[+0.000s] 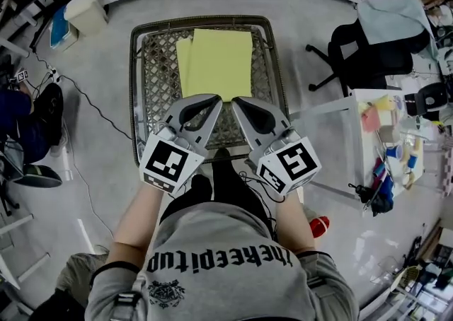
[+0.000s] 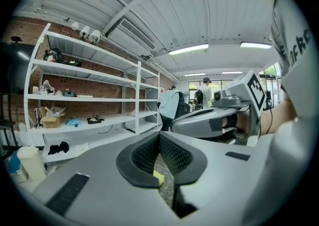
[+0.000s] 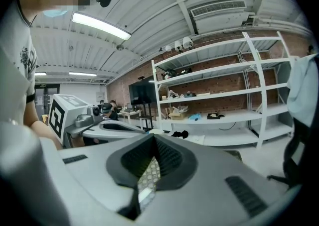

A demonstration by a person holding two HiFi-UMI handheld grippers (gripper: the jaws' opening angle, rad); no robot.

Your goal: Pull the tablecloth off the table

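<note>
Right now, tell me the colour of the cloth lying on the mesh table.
The cloth is plain pale yellow; the head view shows it best.

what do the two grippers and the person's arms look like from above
The left gripper and right gripper are light grey tapered plastic shells with dark-lined openings, each with a white cube of black square markers at the back. Inner pads are black and textured. The person wears a grey short-sleeved shirt with dark cuff trim and black lettering.
</note>
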